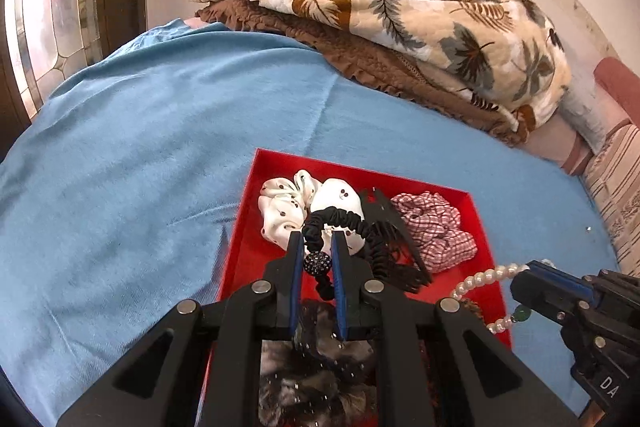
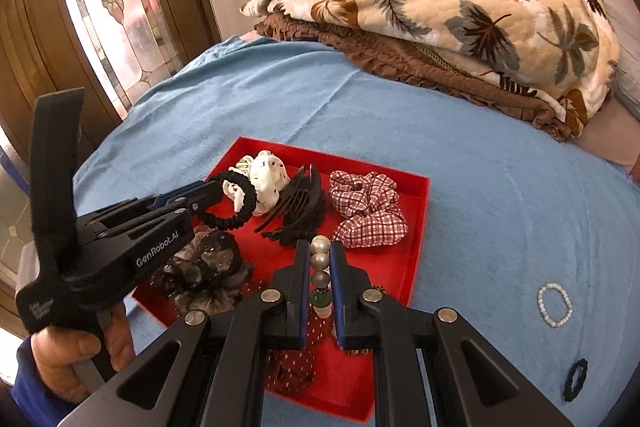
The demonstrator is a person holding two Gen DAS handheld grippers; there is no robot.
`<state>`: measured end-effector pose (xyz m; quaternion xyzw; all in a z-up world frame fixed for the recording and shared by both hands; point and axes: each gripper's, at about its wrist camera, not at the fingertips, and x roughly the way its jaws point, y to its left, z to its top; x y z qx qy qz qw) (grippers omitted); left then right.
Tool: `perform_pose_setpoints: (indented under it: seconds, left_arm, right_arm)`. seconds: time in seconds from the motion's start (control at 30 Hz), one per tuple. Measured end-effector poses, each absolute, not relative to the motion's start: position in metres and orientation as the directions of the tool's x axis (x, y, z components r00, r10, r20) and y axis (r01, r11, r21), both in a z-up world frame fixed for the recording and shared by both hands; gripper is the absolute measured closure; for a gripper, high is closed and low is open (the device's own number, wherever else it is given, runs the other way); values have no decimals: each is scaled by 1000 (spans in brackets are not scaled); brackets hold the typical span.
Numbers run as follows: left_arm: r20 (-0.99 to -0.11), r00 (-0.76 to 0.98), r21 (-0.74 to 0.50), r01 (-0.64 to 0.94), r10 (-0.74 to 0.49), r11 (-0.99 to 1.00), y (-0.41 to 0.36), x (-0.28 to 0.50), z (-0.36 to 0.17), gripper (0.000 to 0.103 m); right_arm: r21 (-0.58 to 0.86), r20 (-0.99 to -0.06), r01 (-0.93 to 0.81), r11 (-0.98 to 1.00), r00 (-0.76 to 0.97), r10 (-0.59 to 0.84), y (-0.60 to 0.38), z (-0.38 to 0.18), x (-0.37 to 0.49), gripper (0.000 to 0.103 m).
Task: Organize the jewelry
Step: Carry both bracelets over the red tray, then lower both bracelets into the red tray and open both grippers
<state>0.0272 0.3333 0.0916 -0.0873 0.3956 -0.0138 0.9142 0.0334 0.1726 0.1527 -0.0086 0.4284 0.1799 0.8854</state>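
Observation:
A red tray (image 1: pixel 244 251) (image 2: pixel 416 227) lies on the blue bedsheet. It holds a white dotted scrunchie (image 1: pixel 280 205) (image 2: pixel 266 175), a red checked scrunchie (image 1: pixel 436 227) (image 2: pixel 368 211), a black claw clip (image 1: pixel 394 227) (image 2: pixel 298 203) and a dark fuzzy scrunchie (image 2: pixel 204 275). My left gripper (image 1: pixel 316 237) (image 2: pixel 216 187) is shut on a black hair tie (image 1: pixel 344 219) (image 2: pixel 240 203) with a beaded ball (image 1: pixel 317 263), above the tray. My right gripper (image 2: pixel 320 247) (image 1: pixel 524 277) is shut on a pearl bracelet (image 2: pixel 320 261) (image 1: pixel 484 279) with a green bead, over the tray's near right side.
A small white bead bracelet (image 2: pixel 555 305) and a black ring hair tie (image 2: pixel 576 379) lie on the sheet right of the tray. A folded leaf-print blanket (image 1: pixel 400 7) (image 2: pixel 460 7) sits at the back. A stained-glass door (image 1: pixel 52 7) is at left.

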Motion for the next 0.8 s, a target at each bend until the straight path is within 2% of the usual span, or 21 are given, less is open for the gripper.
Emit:
perform_pose_setpoints:
  seconds: [0.8]
  left_arm:
    - [-785, 617, -121, -61, -58, 991, 328, 46, 64, 90]
  right_arm:
    - [156, -830, -272, 950, 485, 275, 174, 99, 68, 92]
